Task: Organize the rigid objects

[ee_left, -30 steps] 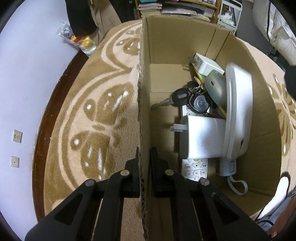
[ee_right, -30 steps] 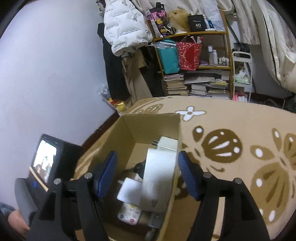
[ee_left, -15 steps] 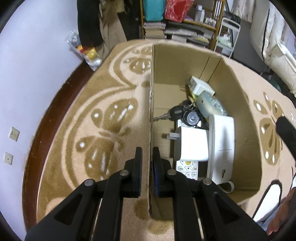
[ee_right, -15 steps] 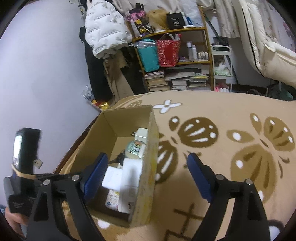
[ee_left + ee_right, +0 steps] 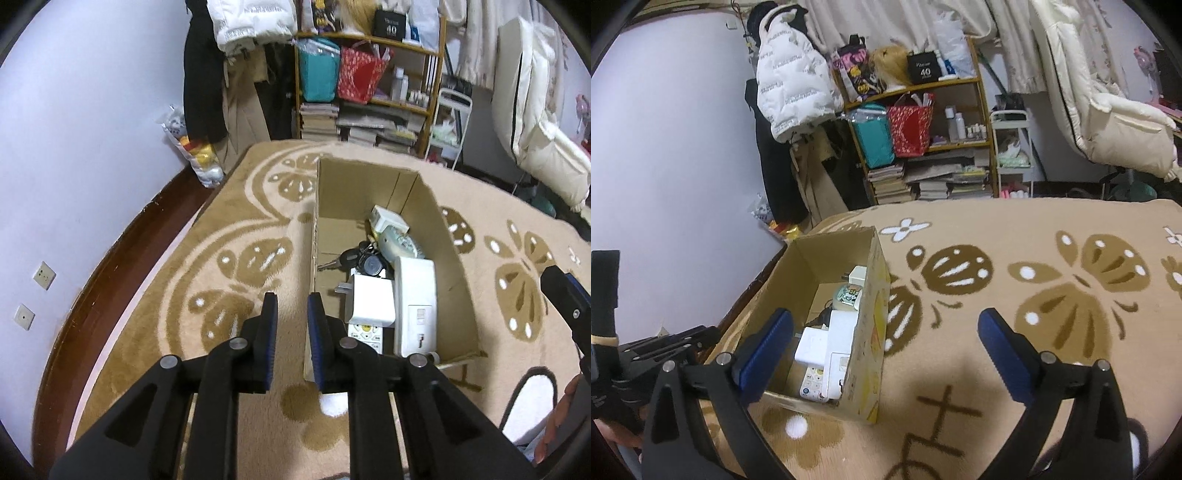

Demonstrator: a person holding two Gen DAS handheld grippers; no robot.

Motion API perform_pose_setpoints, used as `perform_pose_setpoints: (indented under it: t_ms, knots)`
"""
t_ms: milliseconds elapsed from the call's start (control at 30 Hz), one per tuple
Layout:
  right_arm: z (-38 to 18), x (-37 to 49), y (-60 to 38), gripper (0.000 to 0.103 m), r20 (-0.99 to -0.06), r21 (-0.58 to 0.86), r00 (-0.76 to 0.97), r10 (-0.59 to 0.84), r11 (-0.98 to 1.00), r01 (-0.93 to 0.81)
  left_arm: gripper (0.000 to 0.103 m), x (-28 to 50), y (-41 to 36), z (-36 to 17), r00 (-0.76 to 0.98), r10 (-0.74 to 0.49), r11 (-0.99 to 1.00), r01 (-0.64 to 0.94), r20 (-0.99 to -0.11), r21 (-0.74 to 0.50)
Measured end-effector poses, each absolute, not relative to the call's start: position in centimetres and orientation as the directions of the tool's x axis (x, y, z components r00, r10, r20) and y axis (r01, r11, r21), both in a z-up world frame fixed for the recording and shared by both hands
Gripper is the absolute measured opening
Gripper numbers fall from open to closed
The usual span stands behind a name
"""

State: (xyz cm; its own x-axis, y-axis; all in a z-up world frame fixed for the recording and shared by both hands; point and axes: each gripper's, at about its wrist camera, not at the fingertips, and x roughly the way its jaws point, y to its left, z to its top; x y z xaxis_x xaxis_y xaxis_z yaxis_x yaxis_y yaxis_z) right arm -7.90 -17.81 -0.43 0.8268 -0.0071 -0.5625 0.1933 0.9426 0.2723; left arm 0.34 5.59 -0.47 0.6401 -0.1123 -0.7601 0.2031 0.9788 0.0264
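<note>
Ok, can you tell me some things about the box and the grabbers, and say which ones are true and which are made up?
1. The cardboard box sits on a patterned rug. True.
2. The left hand-held gripper is clamped on the box wall. False: its fingers are apart, with nothing between them.
3. A bunch of keys lies inside the box. True.
4. The right hand-held gripper holds a white charger. False: it is wide open and empty; the white charger lies in the box.
5. The box is empty. False: it also holds a remote control and other white devices.
</note>
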Motion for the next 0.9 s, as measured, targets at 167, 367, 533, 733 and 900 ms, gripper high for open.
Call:
perform_pose_setpoints:
  t_ms: [167, 367, 533, 733, 900]
  knots:
    - [0.9, -10.1, -18.5, 0.103, -0.540, 0.240, 0.841, -0.042, 0.950, 0.201, 0.015, -1.9, 5.8, 1.4, 0.709, -0.118, 0.977, 0.209, -0.695, 0.047]
    - [2.8, -12.6, -19.7, 0.103, -0.462, 0.270, 0.885, -0.047, 0.944, 0.191, 0.029, -4.1, 5.7, 3.4, 0.786, -0.075, 0.980, 0.173, -0.614, 0.102]
    - [3.9, -14.0, -19.8, 0.103, -0.436, 0.241, 0.899, -0.046, 0.956, 0.166, 0.047, -5.5, 4.8, 4.3, 0.813, -0.066, 0.969, 0.191, -0.579, 0.158]
    - [4.4, -15.5, -21.4, 0.103, -0.400, 0.256, 0.914, -0.062, 0.951, 0.176, 0.082, -7.1, 3.8, 5.4, 0.837, -0.135, 0.954, 0.254, -0.530, 0.158]
    - [4.0, -16.0, -22.9, 0.103, -0.388, 0.297, 0.920, -0.051, 0.938, 0.177, 0.100, -8.2, 2.6, 5.8, 0.856, -0.157, 0.942, 0.280, -0.493, 0.185]
